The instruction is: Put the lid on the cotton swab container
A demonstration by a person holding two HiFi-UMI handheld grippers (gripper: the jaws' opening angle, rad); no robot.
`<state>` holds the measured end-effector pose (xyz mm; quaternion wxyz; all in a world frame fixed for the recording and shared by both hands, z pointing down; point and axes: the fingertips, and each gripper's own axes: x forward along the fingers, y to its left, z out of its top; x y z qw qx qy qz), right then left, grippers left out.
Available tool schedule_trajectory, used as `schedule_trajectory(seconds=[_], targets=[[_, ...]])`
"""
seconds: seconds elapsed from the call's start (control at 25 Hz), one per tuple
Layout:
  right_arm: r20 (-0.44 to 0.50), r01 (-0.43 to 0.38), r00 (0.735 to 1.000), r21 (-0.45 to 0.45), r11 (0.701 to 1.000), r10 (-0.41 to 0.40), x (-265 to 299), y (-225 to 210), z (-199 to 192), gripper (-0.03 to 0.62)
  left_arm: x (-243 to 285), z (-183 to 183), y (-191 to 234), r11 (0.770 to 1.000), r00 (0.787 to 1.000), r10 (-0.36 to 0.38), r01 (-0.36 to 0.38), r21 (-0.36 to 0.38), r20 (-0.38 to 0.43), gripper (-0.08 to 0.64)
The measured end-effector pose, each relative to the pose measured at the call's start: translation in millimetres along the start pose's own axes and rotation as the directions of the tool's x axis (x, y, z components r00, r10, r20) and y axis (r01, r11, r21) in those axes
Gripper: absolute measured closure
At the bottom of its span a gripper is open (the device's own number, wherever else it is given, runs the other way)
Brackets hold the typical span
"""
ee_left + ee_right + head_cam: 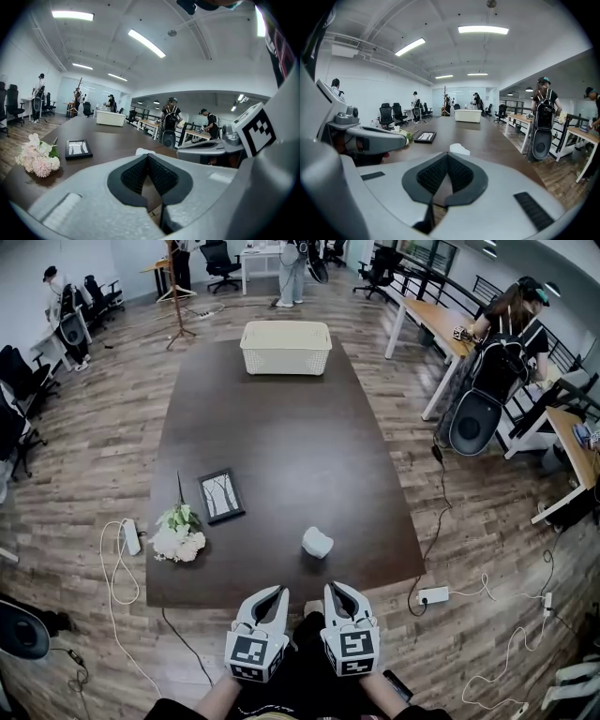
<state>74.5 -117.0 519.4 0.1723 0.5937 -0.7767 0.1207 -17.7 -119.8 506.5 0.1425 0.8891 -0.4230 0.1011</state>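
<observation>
Left tongs and right tongs are both pressed shut with nothing between them, held side by side at the near edge of a long dark bench; the marker cubes on their backs face the head camera. The small white cotton swab container sits on the bench just ahead of the tongs, clear of both and roughly between their lines; whether its lid is on cannot be made out. To its left a black picture frame lies flat; just beside the frame, nearer the bench's left edge, rests a bouquet of pale flowers. At the far end, well apart from everything else, stands a cream slatted basket. Around the bench runs a wood-plank floor; a white power strip and cables lie on it to the right. A person with a backpack stands at a desk beyond.
</observation>
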Motion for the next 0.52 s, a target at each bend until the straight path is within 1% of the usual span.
schedule_trajectory(seconds=[0.52], targets=[[0.009, -0.009, 1.000, -0.018, 1.000, 0.009, 5.9, -2.7, 5.1, 0.586, 8.7, 3.1, 0.6, 1.000, 1.000, -0.011, 0.011, 0.005, 0.009, 0.552]])
